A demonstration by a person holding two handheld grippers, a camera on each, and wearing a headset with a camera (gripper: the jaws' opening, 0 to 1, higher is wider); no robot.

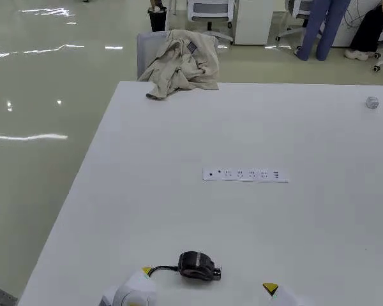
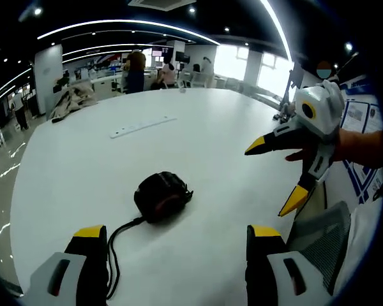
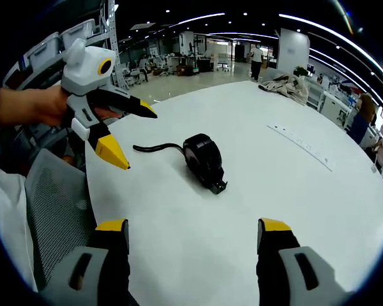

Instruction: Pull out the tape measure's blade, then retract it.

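- The black, rounded tape measure (image 1: 198, 266) lay on the white workbench (image 1: 179, 159) near its front edge, between the two grippers and touched by neither.
- The left gripper (image 2: 177, 233) and right gripper (image 3: 193, 224) both had their jaws spread wide, holding nothing.
- The case's long axis ran across the person's front. The blade mouth faced the right gripper's side, and the black wrist strap (image 2: 118, 239) trailed toward the left.
- Recommended: the left gripper clamps the case body (clear of the strap), while the right pinches the blade's end hook and draws straight along that axis.
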